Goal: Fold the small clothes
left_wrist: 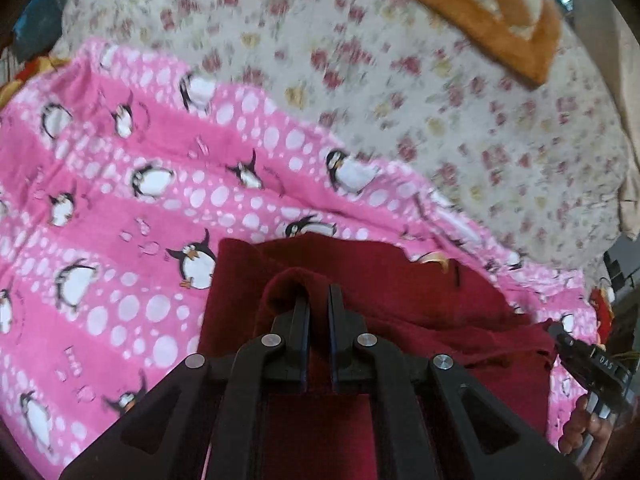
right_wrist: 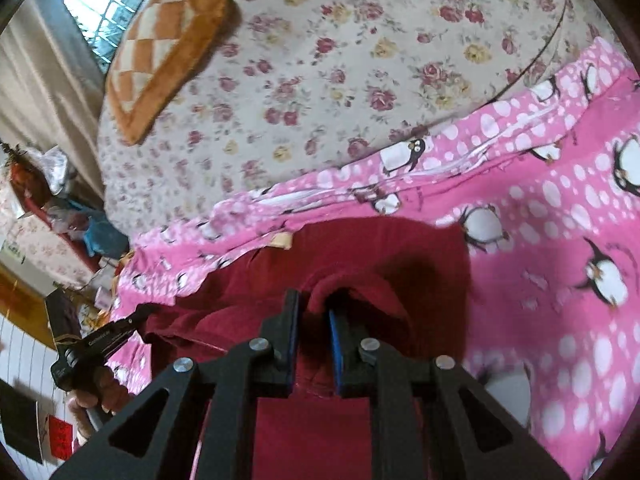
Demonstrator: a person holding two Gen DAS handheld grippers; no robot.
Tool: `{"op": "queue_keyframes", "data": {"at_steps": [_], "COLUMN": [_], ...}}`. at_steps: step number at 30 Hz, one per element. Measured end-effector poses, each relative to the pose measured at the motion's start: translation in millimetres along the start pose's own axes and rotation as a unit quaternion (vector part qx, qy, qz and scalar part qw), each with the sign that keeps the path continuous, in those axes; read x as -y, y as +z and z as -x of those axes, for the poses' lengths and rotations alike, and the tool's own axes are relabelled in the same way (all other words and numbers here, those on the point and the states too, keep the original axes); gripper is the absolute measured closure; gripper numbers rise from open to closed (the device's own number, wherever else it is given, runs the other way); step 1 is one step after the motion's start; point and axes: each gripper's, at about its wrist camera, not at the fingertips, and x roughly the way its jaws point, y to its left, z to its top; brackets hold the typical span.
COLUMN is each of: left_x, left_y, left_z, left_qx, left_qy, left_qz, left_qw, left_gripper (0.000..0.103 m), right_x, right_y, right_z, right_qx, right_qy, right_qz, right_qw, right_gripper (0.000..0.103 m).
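Observation:
A dark red garment point(left_wrist: 440, 300) lies on a pink penguin blanket point(left_wrist: 120, 200), one edge lifted between my two grippers. In the left wrist view my left gripper point(left_wrist: 318, 296) is shut on a fold of the red cloth, which drapes over its left fingertip. My right gripper point(left_wrist: 555, 330) bites the same garment at the far right, a hand point(left_wrist: 588, 432) behind it. In the right wrist view the right gripper point(right_wrist: 314, 304) is shut on a bunched fold of the red garment point(right_wrist: 380, 248). The left gripper point(right_wrist: 140, 315) holds the cloth's other end at the left.
The pink blanket point(right_wrist: 540, 220) covers a bed with a floral sheet point(right_wrist: 320, 60). An orange and cream checked cushion point(right_wrist: 160, 52) lies at the far end. Cluttered shelves and a window point(right_wrist: 100, 4) stand beyond the bed's left side.

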Motion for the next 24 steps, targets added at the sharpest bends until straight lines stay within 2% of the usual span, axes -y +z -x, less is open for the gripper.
{"op": "queue_keyframes", "data": {"at_steps": [3, 6, 8, 10, 12, 15, 17, 20, 22, 24], "left_x": [-13.3, -22.7, -24.3, -24.9, -26.8, -23.3, -19.7, -21.6, -25.7, -28.3], "left_y": [2.3, 4.0, 5.8, 8.3, 10.6, 14.2, 14.8, 12.3, 9.0, 5.4], "left_z": [-20.2, -17.6, -10.5, 1.1, 9.8, 6.2, -2.7, -25.2, -42.1, -52.0], "left_qx": [-0.024, -0.028, -0.019, 0.007, 0.033, 0.029, 0.021, -0.008, -0.03, -0.033], "left_qy": [-0.015, -0.049, -0.058, -0.051, -0.047, -0.045, -0.025, 0.034, 0.049, 0.062], "left_qz": [0.037, 0.058, 0.061, 0.064, 0.073, 0.064, 0.052, 0.046, 0.049, 0.043], "left_qw": [0.9989, 0.9967, 0.9963, 0.9966, 0.9957, 0.9965, 0.9981, 0.9983, 0.9971, 0.9966], "left_gripper": [0.103, 0.103, 0.096, 0.079, 0.074, 0.074, 0.074, 0.074, 0.074, 0.074], "right_x": [15.9, 26.6, 23.5, 15.3, 6.9, -0.9, -4.1, -6.8, -0.8, 10.9], "right_y": [5.3, 4.1, -0.8, -7.2, -15.0, -25.8, -26.5, -11.8, 4.7, 13.1], "right_z": [-11.4, 10.2, 24.0, 31.8, 31.1, 18.0, 4.3, -20.7, -40.0, -53.5], "right_qx": [0.002, 0.04, 0.052, 0.044, 0.027, -0.004, -0.015, -0.014, -0.009, -0.006], "right_qy": [-0.017, 0.001, -0.006, -0.003, 0.001, 0.01, -0.003, -0.03, -0.074, -0.093], "right_qz": [-0.033, -0.054, -0.037, -0.003, 0.025, 0.05, 0.06, 0.058, 0.043, 0.019], "right_qw": [0.999, 0.998, 0.998, 0.999, 0.999, 0.999, 0.998, 0.998, 0.996, 0.995], "right_gripper": [0.073, 0.062, 0.06, 0.06, 0.06, 0.06, 0.06, 0.06, 0.057, 0.057]}}
